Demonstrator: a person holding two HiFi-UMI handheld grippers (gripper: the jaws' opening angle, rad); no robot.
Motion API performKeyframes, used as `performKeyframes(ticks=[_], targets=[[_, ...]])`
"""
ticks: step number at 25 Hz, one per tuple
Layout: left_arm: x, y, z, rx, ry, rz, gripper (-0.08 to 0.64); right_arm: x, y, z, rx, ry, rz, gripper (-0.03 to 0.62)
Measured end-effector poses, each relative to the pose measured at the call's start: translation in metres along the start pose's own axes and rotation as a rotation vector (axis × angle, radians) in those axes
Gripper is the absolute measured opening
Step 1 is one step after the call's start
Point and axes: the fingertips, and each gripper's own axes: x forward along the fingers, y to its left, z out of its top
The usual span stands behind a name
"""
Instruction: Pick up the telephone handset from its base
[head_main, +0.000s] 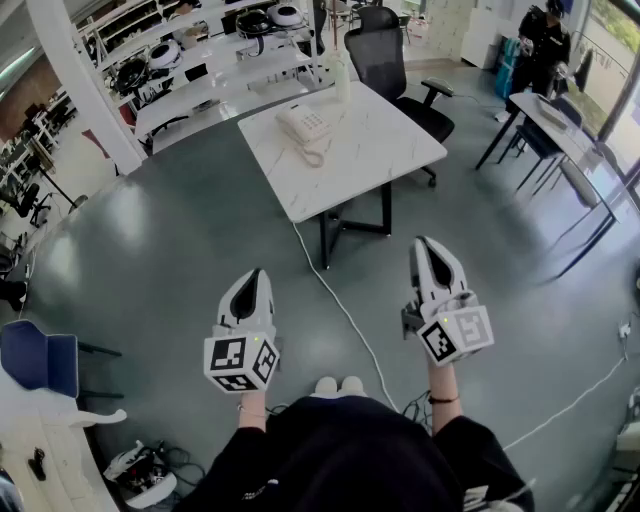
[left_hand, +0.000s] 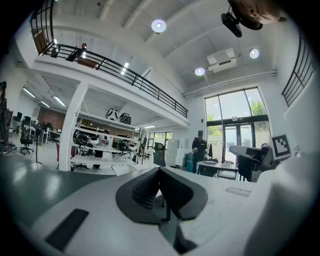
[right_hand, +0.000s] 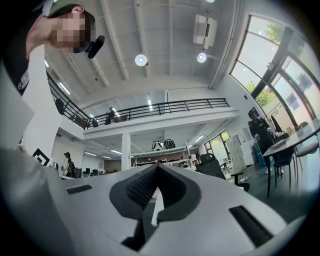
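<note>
Telephone (head_main: 303, 124) on table (head_main: 392, 140), left claw (head_main: 258, 273) closed

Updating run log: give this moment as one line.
left claw shut, empty; right claw shut, empty; handset on base, untouched

Open-plan office or lab hall, double height. Grey polished floor (head_main: 150, 250), white column (head_main: 85, 80). A mezzanine with black railing (left_hand: 125, 75) runs overhead, with round ceiling lights (left_hand: 158, 25) and an air-conditioning unit (left_hand: 221, 59). Tall glazed windows (left_hand: 235, 120) along one side. White shelving racks (head_main: 215, 60) carry helmets or headsets; can't tell which. White table (head_main: 390, 155) with a desk telephone (head_main: 305, 125), black office chair (head_main: 385, 55) behind it. Another desk (head_main: 552, 108) near the windows, a person (head_main: 545, 40) standing there. Loose cable (head_main: 340, 310) across the floor.
</note>
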Motion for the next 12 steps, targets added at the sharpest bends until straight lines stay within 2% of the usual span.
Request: performKeyframes(ticks=[12], targets=[[0.012,-0.012,-0.003,-0.001,0.005,0.005,-0.002,0.000,-0.006,-0.001,-0.017,-0.002,0.020,-0.009]])
